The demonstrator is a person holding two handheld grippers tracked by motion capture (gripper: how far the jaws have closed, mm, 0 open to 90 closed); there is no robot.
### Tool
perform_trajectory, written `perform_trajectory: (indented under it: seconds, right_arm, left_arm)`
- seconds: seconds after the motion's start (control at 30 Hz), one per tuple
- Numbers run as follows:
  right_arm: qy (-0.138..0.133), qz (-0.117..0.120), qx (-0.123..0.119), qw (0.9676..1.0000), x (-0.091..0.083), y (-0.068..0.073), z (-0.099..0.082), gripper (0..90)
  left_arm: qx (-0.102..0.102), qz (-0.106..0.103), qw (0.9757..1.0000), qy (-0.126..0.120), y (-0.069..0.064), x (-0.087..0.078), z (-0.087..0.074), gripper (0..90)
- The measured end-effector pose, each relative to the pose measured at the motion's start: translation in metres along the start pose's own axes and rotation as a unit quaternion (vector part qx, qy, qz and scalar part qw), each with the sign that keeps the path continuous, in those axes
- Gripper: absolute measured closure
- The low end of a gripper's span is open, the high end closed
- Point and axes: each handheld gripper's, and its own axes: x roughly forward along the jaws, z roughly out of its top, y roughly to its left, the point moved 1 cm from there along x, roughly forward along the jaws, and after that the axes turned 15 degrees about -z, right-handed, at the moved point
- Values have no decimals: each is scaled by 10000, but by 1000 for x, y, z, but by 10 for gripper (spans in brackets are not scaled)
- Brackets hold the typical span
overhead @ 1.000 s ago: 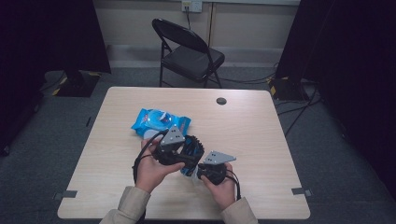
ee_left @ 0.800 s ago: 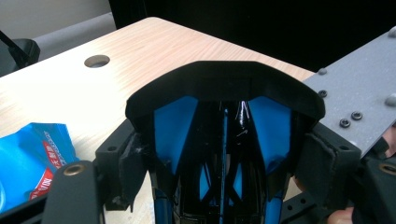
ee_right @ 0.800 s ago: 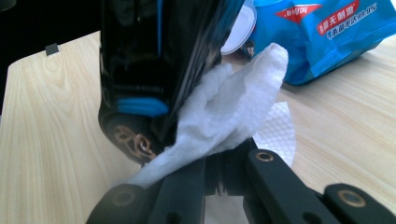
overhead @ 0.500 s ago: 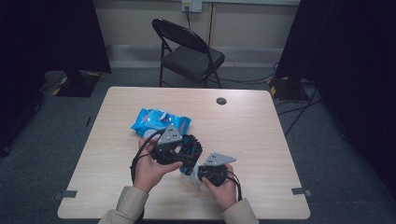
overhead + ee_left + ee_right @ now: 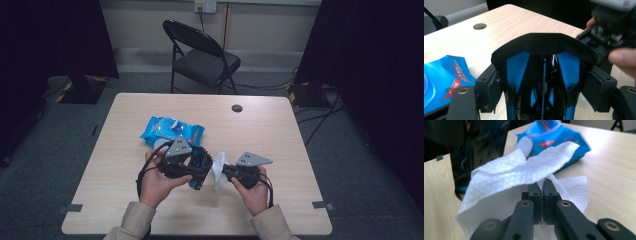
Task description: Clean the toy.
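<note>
Gripper at right point(image 5: 541, 187) clamped on a white wipe point(image 5: 524, 172), lifting it toward the black-and-blue object point(image 5: 544, 75) that the left gripper point(image 5: 544, 82) grips steady above the surface point(image 5: 280, 125); blue wipe pack point(image 5: 172, 131) lies far-left, presumably its source.

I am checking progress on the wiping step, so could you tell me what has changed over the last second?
The right gripper, shut on the white wipe, has drawn a little to the right, away from the black-and-blue object clamped in the left gripper. The left gripper has hardly moved, and the blue wipe pack lies where it did on the table.
</note>
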Motion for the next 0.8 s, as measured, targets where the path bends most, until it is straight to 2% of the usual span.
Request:
perform_trajectory:
  seconds: [0.33, 0.8]
  right_arm:
    - [-230, -165, 32, 9996, -14, -17, 21, 882]
    - [-475, -135, -25, 9988, -19, -14, 43, 882]
  left_arm:
    - [-6, -7, 10000, 4, 0, 3, -4, 255]
    - [-45, -90, 9999, 58, -2, 12, -8, 255]
